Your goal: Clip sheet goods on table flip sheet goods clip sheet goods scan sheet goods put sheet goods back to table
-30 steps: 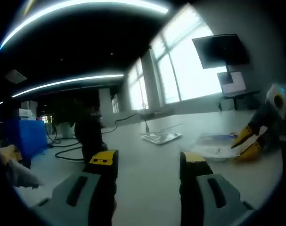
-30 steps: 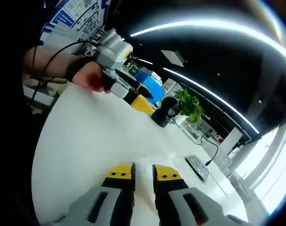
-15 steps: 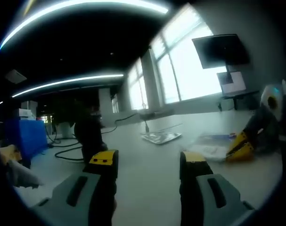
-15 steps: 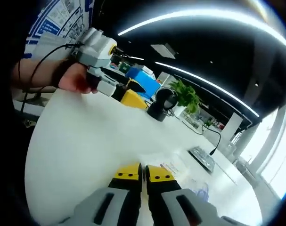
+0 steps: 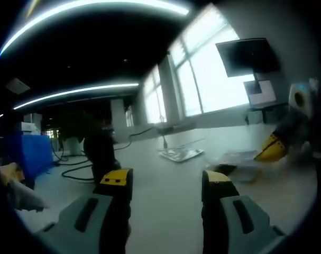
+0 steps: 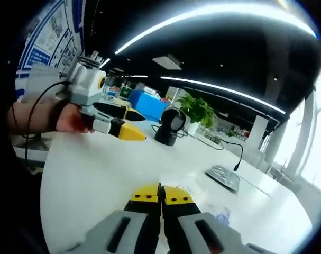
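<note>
The sheet goods are a thin clear packet with blue print, its near edge raised off the white table. My right gripper comes in from the right of the left gripper view, its yellow tips pinching that packet. In the right gripper view my right gripper has its jaws pressed together on the sheet goods, which spread out beyond the tips. My left gripper stands open over bare table with nothing in it. A hand holds the left gripper to the left.
A black scanner on a stand sits at the table's far left, also visible as the scanner. A silvery packet lies farther back. A cable, a green plant, a blue box and a wall monitor are beyond.
My right gripper's jaws went from slightly apart to pressed together on the sheet goods and rose, lifting the packet's edge off the table. My left gripper stayed still and open.
</note>
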Motion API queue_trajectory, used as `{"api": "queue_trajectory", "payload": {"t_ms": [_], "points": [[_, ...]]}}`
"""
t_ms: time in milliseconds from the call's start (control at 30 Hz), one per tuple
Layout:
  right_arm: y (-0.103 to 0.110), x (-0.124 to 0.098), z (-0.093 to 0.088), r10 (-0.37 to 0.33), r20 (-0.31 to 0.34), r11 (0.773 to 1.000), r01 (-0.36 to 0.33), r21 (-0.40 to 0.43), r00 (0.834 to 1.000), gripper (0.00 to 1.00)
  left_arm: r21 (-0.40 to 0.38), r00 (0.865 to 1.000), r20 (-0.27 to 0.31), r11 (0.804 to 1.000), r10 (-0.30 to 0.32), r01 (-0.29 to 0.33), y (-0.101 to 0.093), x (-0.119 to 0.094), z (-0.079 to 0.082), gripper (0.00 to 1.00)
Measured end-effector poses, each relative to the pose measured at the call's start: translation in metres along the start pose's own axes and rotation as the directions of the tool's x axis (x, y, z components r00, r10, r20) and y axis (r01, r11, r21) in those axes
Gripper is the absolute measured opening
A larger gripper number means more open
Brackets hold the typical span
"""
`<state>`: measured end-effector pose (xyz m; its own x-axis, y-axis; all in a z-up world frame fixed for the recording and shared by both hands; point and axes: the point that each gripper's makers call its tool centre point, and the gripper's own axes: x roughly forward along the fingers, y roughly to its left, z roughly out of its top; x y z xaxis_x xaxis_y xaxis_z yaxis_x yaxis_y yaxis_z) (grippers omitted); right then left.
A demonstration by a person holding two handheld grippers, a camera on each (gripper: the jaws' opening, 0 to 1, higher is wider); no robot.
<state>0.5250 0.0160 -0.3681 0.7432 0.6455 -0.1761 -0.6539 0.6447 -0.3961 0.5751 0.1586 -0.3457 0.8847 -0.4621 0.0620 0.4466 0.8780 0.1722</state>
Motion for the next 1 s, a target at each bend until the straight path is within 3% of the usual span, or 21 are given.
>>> {"api": "queue_trajectory", "payload": {"t_ms": [300,400,700,1000], "points": [[-0.022,-0.013,0.020,-0.081,0.058,0.995,0.078,0.057,0.995,0.00,0.002,1.000,-0.002,1.000,-0.002,0.002,-0.003,0.000,0.001,0.45],[-0.036,-0.017,0.024,-0.121,0.076,0.986,0.111,0.126,0.990,0.00,0.005,1.000,-0.004,1.000,-0.002,0.002,-0.003,0.000,0.000,0.45],[-0.078,-0.034,0.046,-0.237,0.142,0.959,0.208,0.193,0.961,0.00,0.006,1.000,-0.007,1.000,-0.002,0.002,-0.003,0.000,0.000,0.45],[-0.104,-0.044,0.056,-0.299,0.150,0.934,0.257,0.249,0.942,0.00,0.002,1.000,-0.007,1.000,-0.003,0.003,-0.001,0.000,-0.001,0.45]]}}
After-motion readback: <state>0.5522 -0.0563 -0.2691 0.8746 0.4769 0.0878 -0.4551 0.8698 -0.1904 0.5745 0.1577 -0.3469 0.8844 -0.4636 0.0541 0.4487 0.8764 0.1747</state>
